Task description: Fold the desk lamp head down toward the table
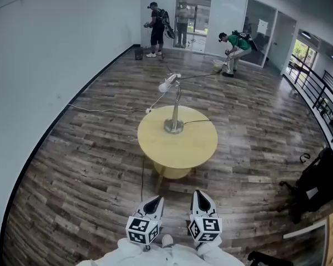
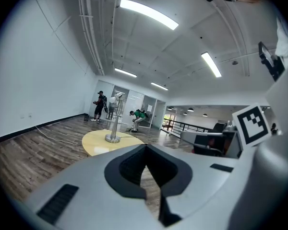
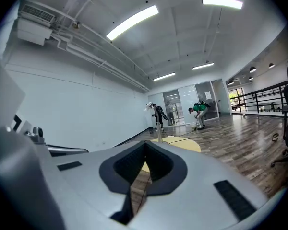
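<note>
Your worktop (image 1: pixel 195 148) reads as a smooth pale-yellow board with a low satin sheen. The desk lamp (image 1: pixel 173 126) on it has a polished metal base and stem, and a head that looks like matt white plastic. Floor (image 1: pixel 83 148): grey-brown wood-grain planks, lightly glossy where ceiling light catches. Your left tongs (image 1: pixel 154 204) and right tongs (image 1: pixel 201 200): smooth matt pale-grey plastic shells with matt black linings.
</note>
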Available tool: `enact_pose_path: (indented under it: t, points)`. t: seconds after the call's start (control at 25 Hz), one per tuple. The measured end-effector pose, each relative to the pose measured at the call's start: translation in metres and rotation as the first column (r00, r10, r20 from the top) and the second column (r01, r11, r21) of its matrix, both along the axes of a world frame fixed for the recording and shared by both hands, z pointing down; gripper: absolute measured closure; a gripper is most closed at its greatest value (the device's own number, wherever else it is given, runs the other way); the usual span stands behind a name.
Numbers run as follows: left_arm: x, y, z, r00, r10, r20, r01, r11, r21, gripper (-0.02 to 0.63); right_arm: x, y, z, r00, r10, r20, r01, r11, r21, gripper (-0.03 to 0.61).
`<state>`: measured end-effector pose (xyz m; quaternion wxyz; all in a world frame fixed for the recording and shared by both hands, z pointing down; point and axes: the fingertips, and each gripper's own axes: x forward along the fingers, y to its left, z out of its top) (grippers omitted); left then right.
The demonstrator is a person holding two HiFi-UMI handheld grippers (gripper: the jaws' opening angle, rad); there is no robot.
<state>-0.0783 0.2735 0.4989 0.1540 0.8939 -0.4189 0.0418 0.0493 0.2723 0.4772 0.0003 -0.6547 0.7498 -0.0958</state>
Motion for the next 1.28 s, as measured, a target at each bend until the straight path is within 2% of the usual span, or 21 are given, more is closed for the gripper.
enact_pose_path:
  t: [0.36, 0.8, 1.28]
  points:
    - [0.035, -0.06, 0.004, 1.0, -0.023, 0.008, 0.023, 1.0, 0.001, 0.614, 0.042, -0.06, 0.012, 1.0, -0.01, 0.006, 0.011, 1.0, -0.024, 0.566]
    - [0.052, -0.118, 0.012, 1.0, -0.03, 0.004, 0.03, 1.0, -0.007, 0.615, 0.055, -0.115, 0.03, 1.0, -0.029, 0.003, 0.029, 0.997, -0.069, 0.566]
    - [0.072, -0.206, 0.015, 1.0, 0.003, 0.002, -0.003, 1.0, -0.005, 0.615, 0.071, -0.2, 0.028, 1.0, -0.005, -0.008, 0.004, 0.998, -0.06, 0.566]
